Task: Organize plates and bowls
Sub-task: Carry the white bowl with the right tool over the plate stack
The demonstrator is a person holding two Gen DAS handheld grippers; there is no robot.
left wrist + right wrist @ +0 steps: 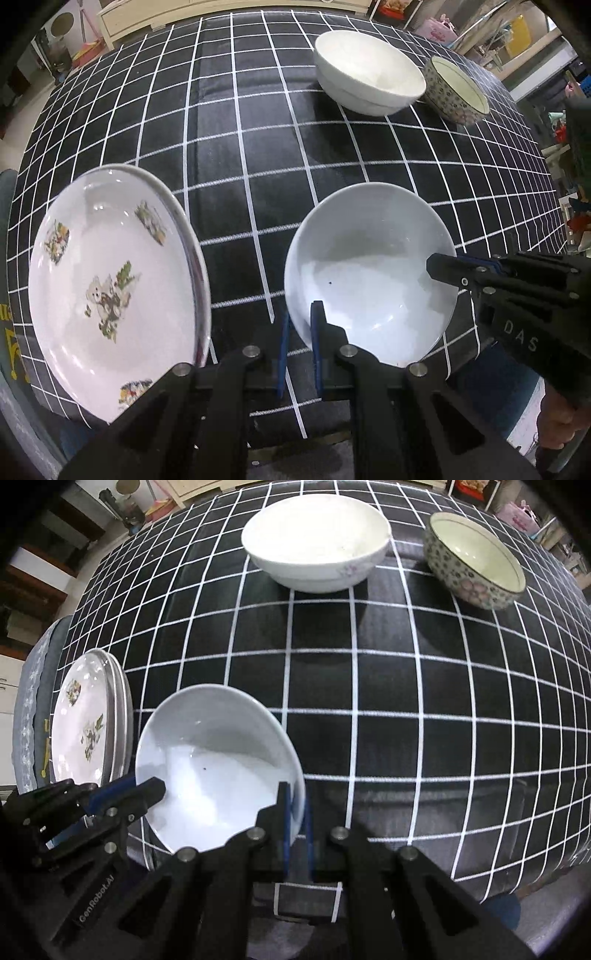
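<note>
A plain white bowl [369,266] [214,760] is held near the table's front edge by both grippers. My left gripper [300,326] is shut on the bowl's near-left rim; in the right wrist view the left gripper [157,790] comes in from the left. My right gripper [296,812] is shut on the opposite rim, and in the left wrist view the right gripper [441,267] reaches in from the right. A stack of flower-printed plates [110,280] [86,731] lies just left of the bowl. At the far side stand a large white bowl [369,70] [314,539] and a patterned bowl [456,90] [474,561].
A black tablecloth with a white grid [240,147] [406,701] covers the table. A person's hand [557,424] holds the right gripper at the lower right. Shelves and furniture surround the table beyond its edges.
</note>
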